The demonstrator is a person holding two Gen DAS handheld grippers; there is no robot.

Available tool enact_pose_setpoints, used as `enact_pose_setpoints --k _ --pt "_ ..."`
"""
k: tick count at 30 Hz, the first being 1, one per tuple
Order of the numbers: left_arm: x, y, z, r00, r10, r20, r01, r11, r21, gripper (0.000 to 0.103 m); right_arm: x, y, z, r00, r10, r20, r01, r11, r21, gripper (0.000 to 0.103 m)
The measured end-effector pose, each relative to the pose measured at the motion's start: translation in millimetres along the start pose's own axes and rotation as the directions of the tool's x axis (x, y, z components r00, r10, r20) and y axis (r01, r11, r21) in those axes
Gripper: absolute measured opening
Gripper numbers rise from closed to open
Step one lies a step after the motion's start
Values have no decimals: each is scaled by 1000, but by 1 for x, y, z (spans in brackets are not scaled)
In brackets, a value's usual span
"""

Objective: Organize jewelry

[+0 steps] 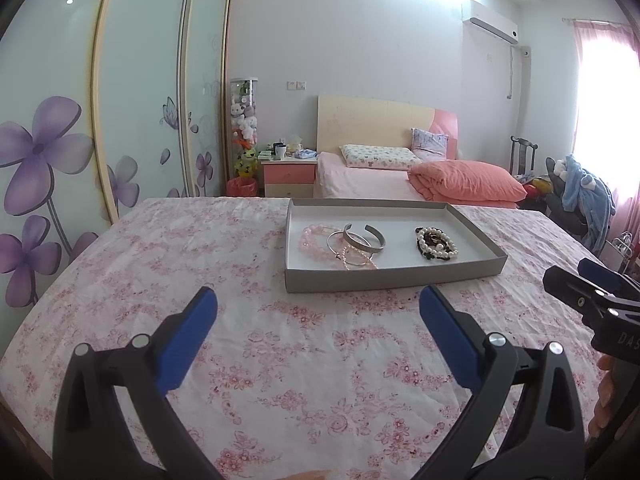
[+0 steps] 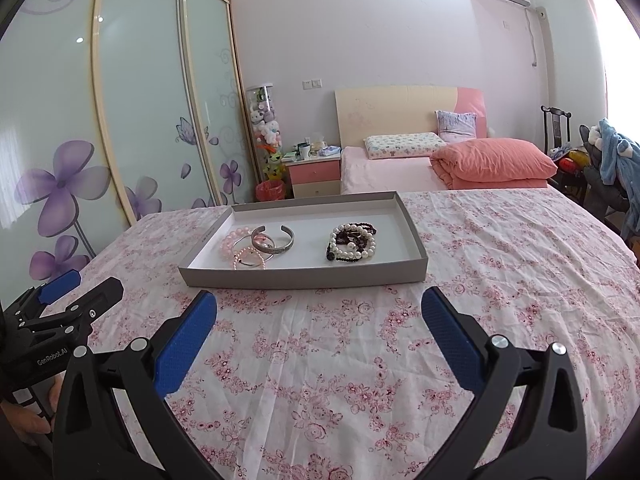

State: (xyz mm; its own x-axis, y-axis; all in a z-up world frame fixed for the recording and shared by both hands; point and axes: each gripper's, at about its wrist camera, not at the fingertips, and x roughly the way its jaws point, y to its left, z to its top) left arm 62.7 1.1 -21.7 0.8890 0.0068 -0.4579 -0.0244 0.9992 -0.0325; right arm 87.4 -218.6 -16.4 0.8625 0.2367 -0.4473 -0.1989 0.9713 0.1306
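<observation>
Your left hand-held gripper (image 1: 318, 314) hangs released over the floral bench (image 1: 248, 352), empty; the tray (image 1: 384, 278) ahead keeps bangles (image 1: 354, 246) piled left, apart from the beads (image 1: 436, 244) on the right, probably sorted already; your right hand-held gripper (image 2: 319, 314) is likewise spread, holding nothing.

A flat surface covered by a white cloth printed with pink flowers (image 2: 360, 360) carries one thing directly: a shallow rectangular grey cardboard tray with a white inside (image 2: 304, 278), lying toward twelve o'clock in both wrist views, slightly askew, its long side facing the cameras.
</observation>
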Motion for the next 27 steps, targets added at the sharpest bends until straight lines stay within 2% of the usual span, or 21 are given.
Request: enact_pose_setpoints --k 27 --pt "7 -4 0 1000 -4 -25 4 1000 -3 99 4 0 1 1000 8 -13 -8 1000 11 101"
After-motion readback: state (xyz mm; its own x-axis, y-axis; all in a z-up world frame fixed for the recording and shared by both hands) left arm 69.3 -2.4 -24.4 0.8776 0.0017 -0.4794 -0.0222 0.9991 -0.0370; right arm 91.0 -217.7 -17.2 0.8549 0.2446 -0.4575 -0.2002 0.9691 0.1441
